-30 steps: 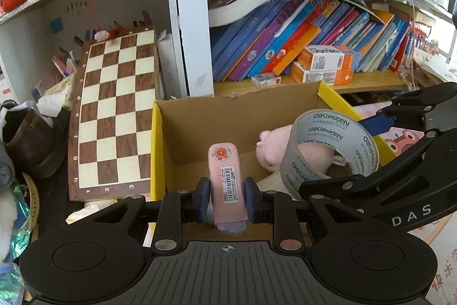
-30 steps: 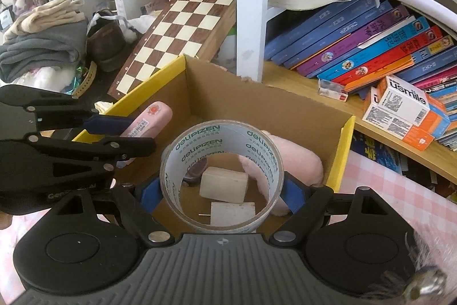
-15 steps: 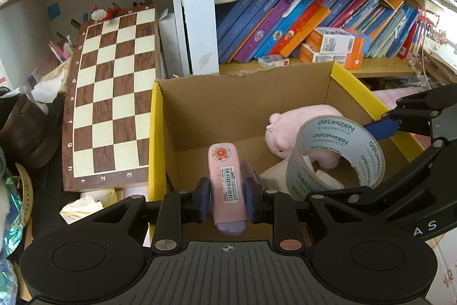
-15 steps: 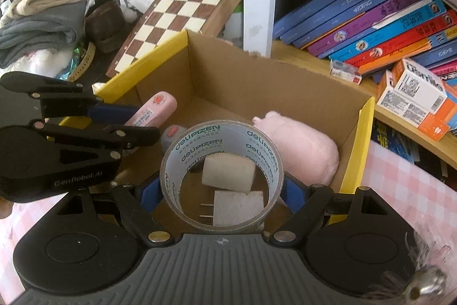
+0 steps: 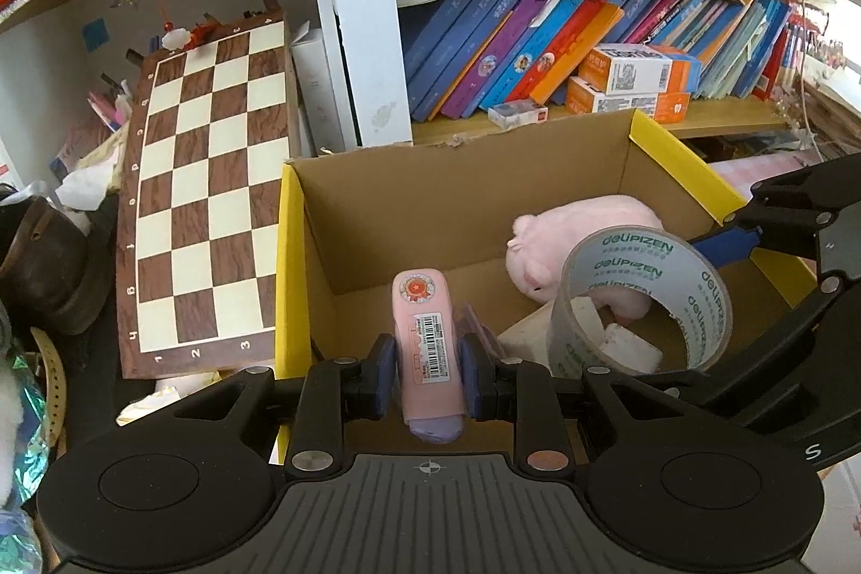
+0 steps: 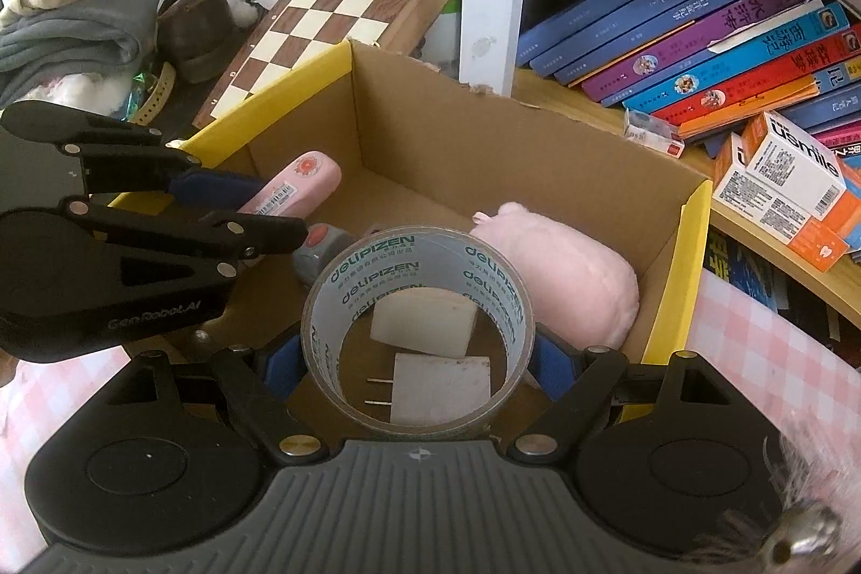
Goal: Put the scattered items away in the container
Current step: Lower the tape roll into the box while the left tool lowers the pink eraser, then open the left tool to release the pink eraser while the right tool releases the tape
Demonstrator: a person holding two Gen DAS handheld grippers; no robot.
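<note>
An open cardboard box (image 5: 452, 197) (image 6: 457, 127) with yellow flaps stands against the bookshelf. My left gripper (image 5: 425, 372) is shut on a slim pink case (image 5: 428, 342) (image 6: 293, 192) with a barcode label, held over the box's left side. A clear tape roll (image 6: 417, 332) (image 5: 640, 305) sits clamped between the pads of my right gripper (image 6: 417, 361), over the box's middle. Inside the box lie a pink plush pig (image 6: 565, 283) (image 5: 581, 235), a white block (image 6: 425, 318), a white plug (image 6: 441, 385) and a small grey item with a red button (image 6: 317, 246).
A chessboard (image 5: 204, 176) leans left of the box. Books (image 6: 699, 36) and small cartons (image 6: 791, 176) fill the shelf behind it. A white shelf post (image 5: 366, 9) stands at the box's back edge. Folded clothes and a brown shoe (image 6: 199, 20) lie far left. Pink checked cloth (image 6: 753, 348) covers the table.
Both views now look further down into the box, showing more of its floor and the plush pig. Both grips are unchanged.
</note>
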